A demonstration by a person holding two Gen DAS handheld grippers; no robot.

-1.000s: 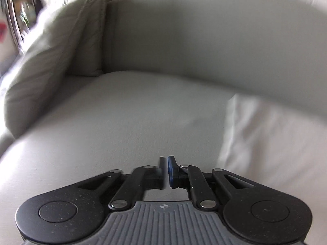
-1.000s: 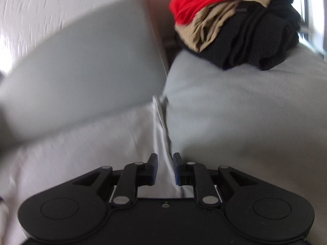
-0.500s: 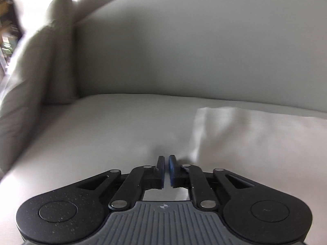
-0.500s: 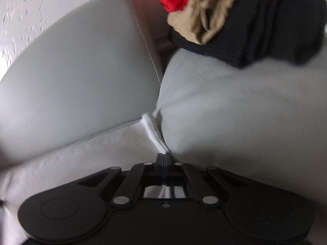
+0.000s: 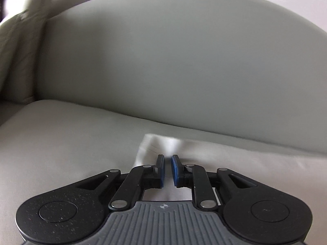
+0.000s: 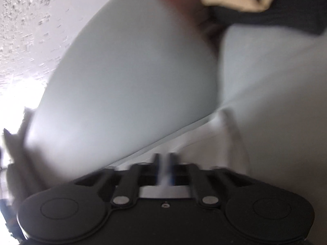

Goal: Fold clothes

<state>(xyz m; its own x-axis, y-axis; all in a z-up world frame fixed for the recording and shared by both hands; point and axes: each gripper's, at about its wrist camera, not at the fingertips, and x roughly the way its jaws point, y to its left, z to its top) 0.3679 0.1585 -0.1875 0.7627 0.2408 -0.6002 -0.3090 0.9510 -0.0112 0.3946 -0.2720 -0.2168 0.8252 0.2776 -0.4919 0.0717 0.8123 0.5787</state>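
Left wrist view: left gripper (image 5: 168,168) over sofa seat (image 5: 61,143), jaws just opening, narrow gap, white garment (image 5: 235,159) corner between, unpinched.

Right wrist view (blurred): right gripper (image 6: 163,169) jaws pressed together on white cloth fold; only here, clothes pile (image 6: 265,6) on armrest.

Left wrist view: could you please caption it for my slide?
Left gripper, fingers slightly apart, over the corner of a white cloth on a grey sofa.
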